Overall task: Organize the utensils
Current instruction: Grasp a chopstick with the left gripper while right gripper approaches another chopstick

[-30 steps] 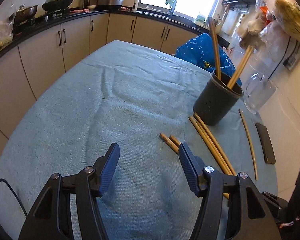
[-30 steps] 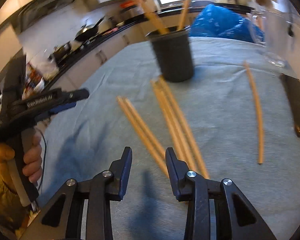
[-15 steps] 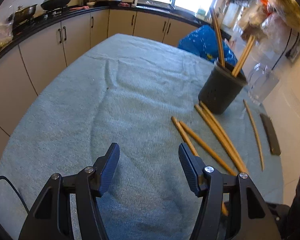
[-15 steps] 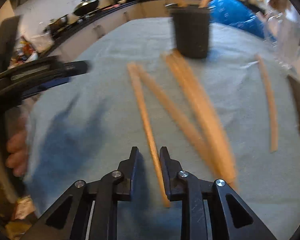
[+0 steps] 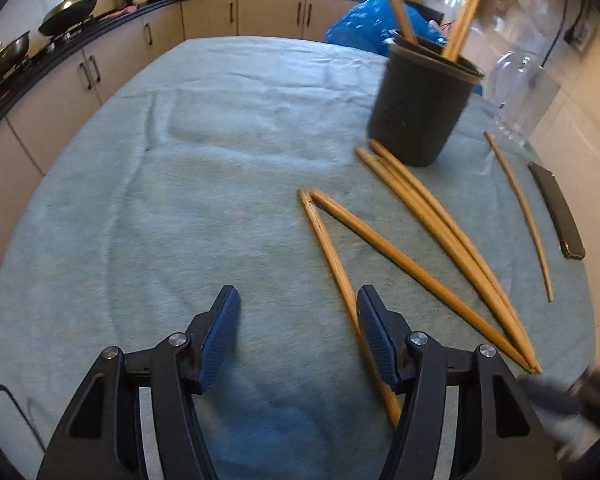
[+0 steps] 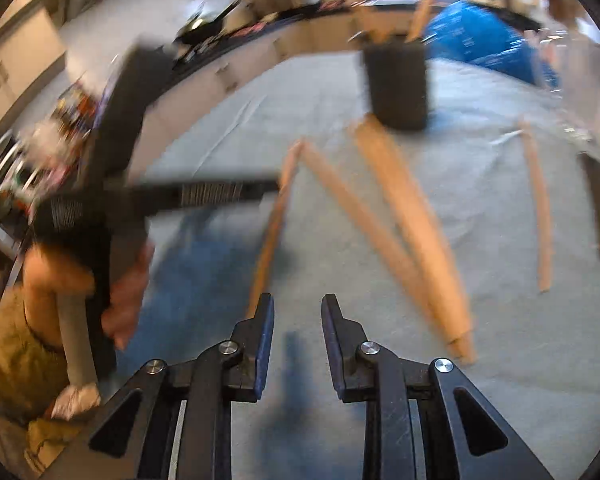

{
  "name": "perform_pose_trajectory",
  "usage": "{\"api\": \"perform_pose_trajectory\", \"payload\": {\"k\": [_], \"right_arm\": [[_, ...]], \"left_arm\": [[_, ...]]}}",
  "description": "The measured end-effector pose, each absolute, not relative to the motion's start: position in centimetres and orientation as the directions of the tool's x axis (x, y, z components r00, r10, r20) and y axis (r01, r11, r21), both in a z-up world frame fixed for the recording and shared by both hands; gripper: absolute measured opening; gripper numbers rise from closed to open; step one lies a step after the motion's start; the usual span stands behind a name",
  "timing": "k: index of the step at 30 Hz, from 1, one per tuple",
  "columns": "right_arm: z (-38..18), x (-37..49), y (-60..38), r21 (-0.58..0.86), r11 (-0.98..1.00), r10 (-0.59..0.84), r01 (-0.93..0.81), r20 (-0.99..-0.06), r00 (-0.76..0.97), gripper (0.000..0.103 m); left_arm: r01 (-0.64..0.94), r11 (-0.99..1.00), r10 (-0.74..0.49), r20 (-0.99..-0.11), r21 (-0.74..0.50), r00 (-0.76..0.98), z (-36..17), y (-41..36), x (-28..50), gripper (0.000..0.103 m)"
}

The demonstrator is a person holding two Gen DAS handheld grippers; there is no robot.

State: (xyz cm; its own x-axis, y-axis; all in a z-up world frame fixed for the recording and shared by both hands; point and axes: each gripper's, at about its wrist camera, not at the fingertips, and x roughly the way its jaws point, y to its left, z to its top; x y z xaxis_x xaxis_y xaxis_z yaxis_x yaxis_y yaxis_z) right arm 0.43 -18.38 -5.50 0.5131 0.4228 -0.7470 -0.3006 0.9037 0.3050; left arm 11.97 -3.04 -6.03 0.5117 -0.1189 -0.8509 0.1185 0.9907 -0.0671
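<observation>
Several wooden chopsticks lie on the blue-grey cloth. A black holder cup stands at the far right with two chopsticks upright in it; it also shows in the right wrist view. My left gripper is open and empty; the leftmost loose chopstick runs under its right finger. A second chopstick forms a V with it. A pair lies by the cup, and a thin stick farther right. My right gripper is open and empty, with the leftmost chopstick beside its left finger.
A black phone lies at the table's right edge beside a clear glass jug. A blue plastic bag sits behind the cup. Kitchen counters with pans run along the left. The left hand-held gripper crosses the right wrist view.
The right gripper's jaws widened and no longer straddle the leftmost chopstick. That chopstick has swung away from its partner into a V. The left gripper moved forward towards the chopsticks.
</observation>
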Motion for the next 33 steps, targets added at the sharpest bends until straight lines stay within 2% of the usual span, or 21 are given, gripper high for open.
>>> {"api": "perform_pose_trajectory", "payload": {"k": [2,4,6,8,12,17,18,19,25,28,30,33], "right_arm": [[-5.2,1.6,-19.1,0.295,0.914,0.404,-0.279,-0.734,0.546,0.026],[-5.2,2.6,-19.0,0.294,0.915,0.402,-0.277,-0.732,0.550,0.026],[-5.5,3.6,-18.7,0.299,0.910,0.412,-0.288,-0.737,0.537,0.026],[-6.1,4.7,-17.9,0.302,0.908,0.414,-0.290,-0.749,0.517,0.026],[-7.2,6.5,-16.1,0.232,0.924,0.361,-0.304,-0.789,0.497,0.026],[-7.7,7.1,-15.5,0.148,0.949,0.272,-0.279,-0.832,0.483,0.026],[-7.7,6.8,-15.5,0.121,0.957,0.242,-0.265,-0.838,0.490,0.018],[-7.7,6.4,-15.6,0.112,0.961,0.225,-0.252,-0.845,0.485,0.016],[-7.3,2.6,-16.8,0.186,0.968,0.238,-0.171,-0.900,0.365,0.014],[-7.3,0.0,-17.1,0.214,0.959,0.263,-0.184,-0.914,0.308,0.015],[-7.2,-0.7,-17.0,0.219,0.954,0.273,-0.205,-0.917,0.292,0.027],[-7.1,-0.3,-16.7,0.183,0.961,0.241,-0.209,-0.924,0.298,0.029]], "left_arm": [[0.115,0.993,-0.072,-0.848,-0.013,0.525,-6.3,-3.7,11.6,0.059],[0.118,0.992,-0.030,-0.833,0.043,0.553,-6.4,-4.3,11.0,0.042],[0.140,0.988,-0.028,-0.836,0.059,0.548,-6.2,-4.6,10.7,0.014],[0.142,0.987,-0.018,-0.844,0.069,0.536,-6.1,-4.2,10.6,0.011],[0.145,0.988,-0.040,-0.854,0.043,0.519,-6.1,-1.8,9.9,0.007],[0.154,0.988,-0.098,-0.862,-0.023,0.498,-6.1,1.1,9.0,0.007],[0.159,0.987,-0.105,-0.862,-0.029,0.496,-6.1,1.5,8.7,0.007],[0.164,0.986,-0.109,-0.862,-0.031,0.495,-6.1,1.8,8.5,0.007],[0.190,0.977,-0.173,-0.873,-0.094,0.456,-5.9,3.2,7.8,0.007],[0.202,0.972,-0.197,-0.883,-0.119,0.426,-5.8,3.8,7.6,0.008],[0.209,0.970,-0.202,-0.890,-0.124,0.409,-5.7,3.9,7.9,0.015],[0.202,0.971,-0.200,-0.905,-0.131,0.375,-5.7,3.7,9.0,0.018]]}}
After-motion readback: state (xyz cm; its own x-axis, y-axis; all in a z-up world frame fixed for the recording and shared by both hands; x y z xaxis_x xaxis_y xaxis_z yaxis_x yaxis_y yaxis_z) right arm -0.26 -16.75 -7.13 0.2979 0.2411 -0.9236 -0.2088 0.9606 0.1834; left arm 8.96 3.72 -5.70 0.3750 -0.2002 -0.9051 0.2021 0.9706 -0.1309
